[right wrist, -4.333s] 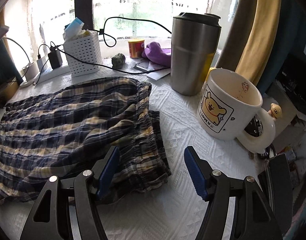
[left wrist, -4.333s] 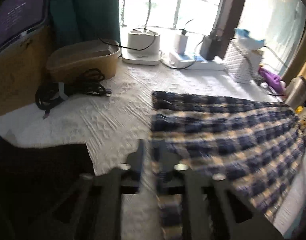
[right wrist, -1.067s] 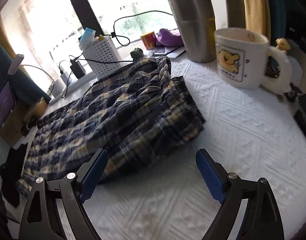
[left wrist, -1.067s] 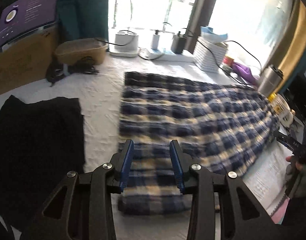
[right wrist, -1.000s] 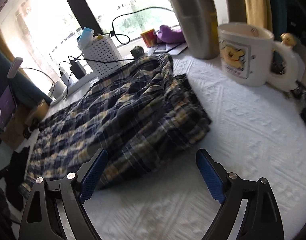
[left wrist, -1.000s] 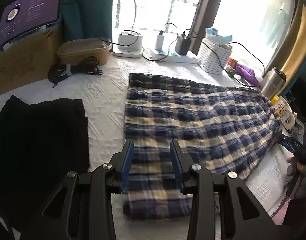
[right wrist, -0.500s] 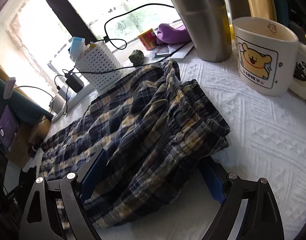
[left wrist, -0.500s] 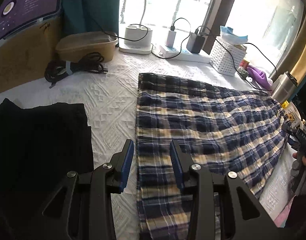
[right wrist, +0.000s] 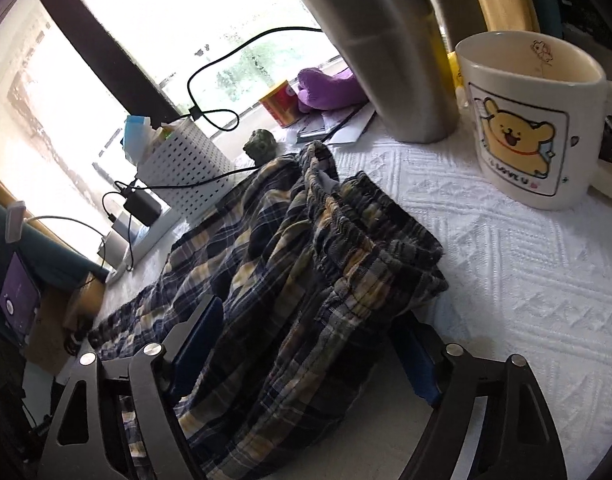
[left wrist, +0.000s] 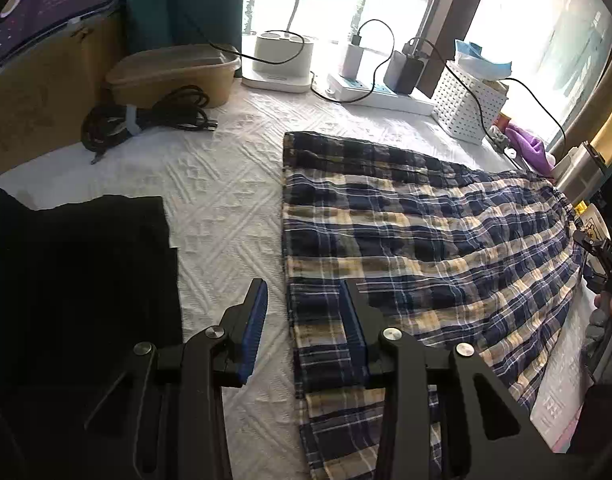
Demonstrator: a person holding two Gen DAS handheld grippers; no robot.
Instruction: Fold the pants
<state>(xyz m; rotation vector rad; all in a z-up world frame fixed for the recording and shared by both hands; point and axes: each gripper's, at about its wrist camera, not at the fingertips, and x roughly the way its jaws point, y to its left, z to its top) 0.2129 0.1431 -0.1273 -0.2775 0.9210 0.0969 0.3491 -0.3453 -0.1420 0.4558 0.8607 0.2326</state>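
Since a second ago your right tongs (right wrist: 310, 344) have slid onto the navy-and-yellow plaid pants (left wrist: 426, 248); their jaws have just been closing, wide apart with the bunched waistband between them, pads not clearly pressing. Your left tongs (left wrist: 301, 320) hang partly open over the hem edge, gripping nothing. You have the pants spread flat on the white quilted bench (left wrist: 225, 200). Beyond them, the white perforated basket (right wrist: 181, 164) holds a blue pack, and the cartoon-dog mug (right wrist: 530, 120) looks empty.
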